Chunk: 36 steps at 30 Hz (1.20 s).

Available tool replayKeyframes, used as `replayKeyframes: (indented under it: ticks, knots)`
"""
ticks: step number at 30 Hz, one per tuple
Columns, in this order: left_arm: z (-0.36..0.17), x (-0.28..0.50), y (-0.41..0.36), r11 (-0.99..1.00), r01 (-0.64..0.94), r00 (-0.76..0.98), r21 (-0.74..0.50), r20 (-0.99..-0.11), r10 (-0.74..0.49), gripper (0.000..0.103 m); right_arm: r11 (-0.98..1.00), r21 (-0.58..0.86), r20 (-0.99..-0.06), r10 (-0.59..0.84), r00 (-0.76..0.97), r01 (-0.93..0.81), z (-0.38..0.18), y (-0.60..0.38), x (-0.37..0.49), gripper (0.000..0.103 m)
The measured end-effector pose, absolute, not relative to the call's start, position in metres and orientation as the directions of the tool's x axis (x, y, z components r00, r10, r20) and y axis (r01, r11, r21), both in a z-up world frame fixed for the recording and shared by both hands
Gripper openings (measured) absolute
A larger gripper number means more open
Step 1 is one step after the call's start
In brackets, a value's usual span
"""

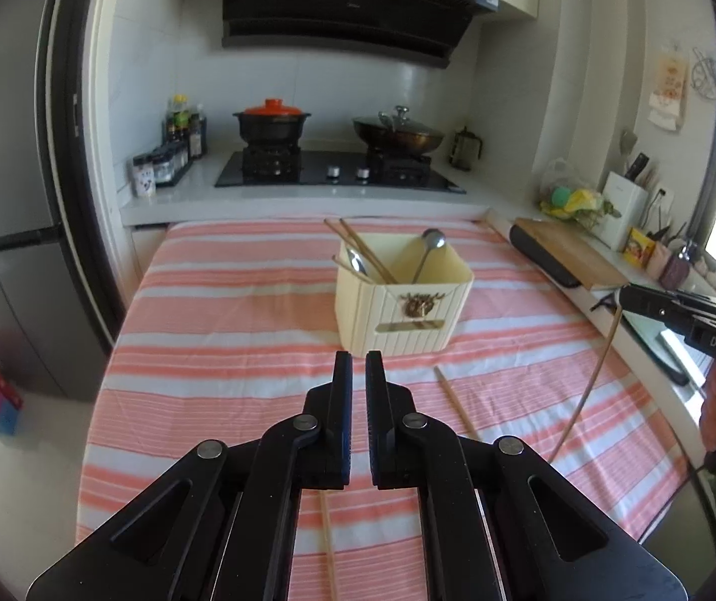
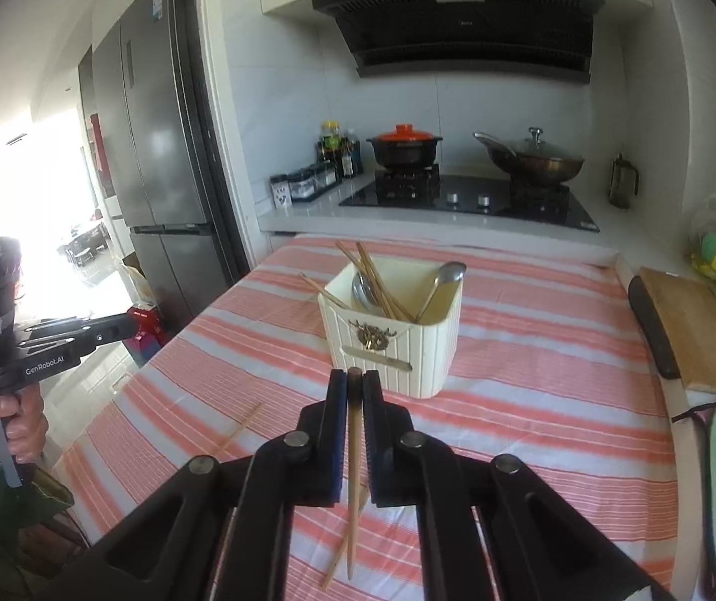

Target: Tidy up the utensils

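A cream utensil holder point(image 1: 403, 310) point(image 2: 408, 345) stands on the pink striped cloth point(image 1: 217, 330), with chopsticks and spoons in it. My right gripper point(image 2: 354, 375) is shut on a wooden chopstick point(image 2: 353, 476), which hangs down from its pads above the cloth. In the left wrist view that gripper point(image 1: 623, 295) sits at the right with the chopstick point(image 1: 593, 380) dangling. My left gripper point(image 1: 359, 360) is raised in front of the holder, shut, with nothing seen between its fingers. Loose chopsticks lie on the cloth: one point(image 1: 455, 408) to the right, one point(image 1: 328, 546) beneath the left gripper.
A hob with a black pot point(image 1: 272, 122) and a lidded wok point(image 1: 398, 132) lies behind the table. A wooden cutting board point(image 1: 568, 255) lies along the right counter. A tall grey fridge point(image 1: 7, 200) stands at the left. A person's hand point(image 2: 2, 420) holds the left gripper's handle.
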<state>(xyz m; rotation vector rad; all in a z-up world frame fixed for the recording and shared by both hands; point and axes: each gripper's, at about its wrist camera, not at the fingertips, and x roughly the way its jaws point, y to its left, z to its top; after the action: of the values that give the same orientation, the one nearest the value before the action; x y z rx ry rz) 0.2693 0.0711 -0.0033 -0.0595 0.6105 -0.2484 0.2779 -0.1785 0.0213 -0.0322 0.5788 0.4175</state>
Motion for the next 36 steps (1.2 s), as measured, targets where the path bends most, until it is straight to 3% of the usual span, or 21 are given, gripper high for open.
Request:
replayKeyframes:
  ticks: [3,4,5,6,7,12,19,20,21,26,30,36]
  knots:
    - [-0.003,0.270,0.071,0.970,0.213,0.784,-0.119,-0.572,-0.242,0.005,0.919,0.077,-0.495,0.371,0.786,-0.386,0.033,-0.177,0.262,0.006]
    - [-0.010,0.273,0.072,0.971,0.205,0.773,-0.122,-0.589,-0.237,0.009,0.919,0.078,-0.485,0.374,0.791,-0.387,0.036,-0.177,0.258,0.006]
    - [-0.020,0.279,0.072,0.971,0.204,0.752,-0.126,-0.615,-0.238,0.015,0.919,0.081,-0.475,0.377,0.795,-0.387,0.038,-0.177,0.254,0.006]
    - [-0.034,0.287,0.071,0.971,0.207,0.721,-0.124,-0.651,-0.236,0.031,0.919,0.088,-0.465,0.380,0.800,-0.385,0.040,-0.177,0.251,0.006]
    - [-0.050,0.297,0.069,0.972,0.204,0.690,-0.113,-0.688,-0.225,0.040,0.917,0.096,-0.458,0.386,0.801,-0.387,0.042,-0.179,0.250,0.006]
    - [-0.139,0.353,0.052,0.982,0.187,0.517,-0.041,-0.845,-0.133,0.038,0.912,0.131,-0.432,0.406,0.805,-0.390,0.049,-0.184,0.239,0.006]
    - [-0.201,0.402,0.035,0.984,0.175,0.377,0.015,-0.925,-0.053,0.037,0.909,0.129,-0.419,0.412,0.809,-0.396,0.055,-0.189,0.226,0.006]
    - [-0.199,0.402,0.035,0.984,0.179,0.399,0.017,-0.915,-0.057,0.030,0.909,0.135,-0.418,0.414,0.809,-0.395,0.054,-0.190,0.226,0.006]
    - [-0.199,0.403,0.034,0.982,0.187,0.398,0.022,-0.916,-0.056,0.005,0.908,0.141,-0.419,0.416,0.807,-0.395,0.054,-0.191,0.225,0.006]
    - [-0.166,0.392,0.048,0.988,0.142,0.507,-0.053,-0.854,-0.118,0.003,0.906,0.149,-0.416,0.422,0.806,-0.397,0.055,-0.194,0.222,0.006]
    - [-0.099,0.359,0.069,0.979,0.113,0.656,-0.170,-0.727,-0.202,0.003,0.903,0.142,-0.402,0.426,0.810,-0.405,0.060,-0.193,0.219,0.006]
    - [-0.015,0.308,0.084,0.968,0.147,0.800,-0.203,-0.551,-0.237,0.003,0.899,0.131,-0.384,0.436,0.814,-0.419,0.067,-0.185,0.218,0.006]
